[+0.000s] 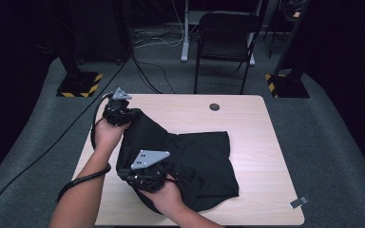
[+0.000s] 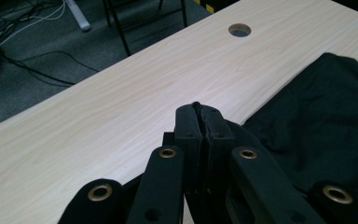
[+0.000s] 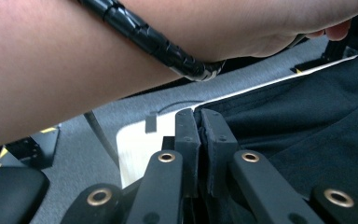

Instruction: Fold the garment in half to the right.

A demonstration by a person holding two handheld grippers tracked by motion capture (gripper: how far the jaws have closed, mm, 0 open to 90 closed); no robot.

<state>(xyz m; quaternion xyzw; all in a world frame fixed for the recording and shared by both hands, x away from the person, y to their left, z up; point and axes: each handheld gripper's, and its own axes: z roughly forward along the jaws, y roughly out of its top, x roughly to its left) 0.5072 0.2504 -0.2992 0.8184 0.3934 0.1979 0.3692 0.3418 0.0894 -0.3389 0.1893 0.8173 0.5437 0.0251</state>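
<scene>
A black garment lies crumpled on the light wooden table, its left side lifted off the surface. My left gripper holds the garment's far left corner. In the left gripper view the jaws are pressed together with a sliver of black cloth pinched between them. My right gripper grips the near left edge under its grey plate. In the right gripper view the jaws are shut on the cloth's edge. The left forearm and its cable cross overhead.
A round cable hole is set in the table's far side, also seen from the left gripper. A small grey item lies at the front right corner. A black chair and striped post bases stand behind the table.
</scene>
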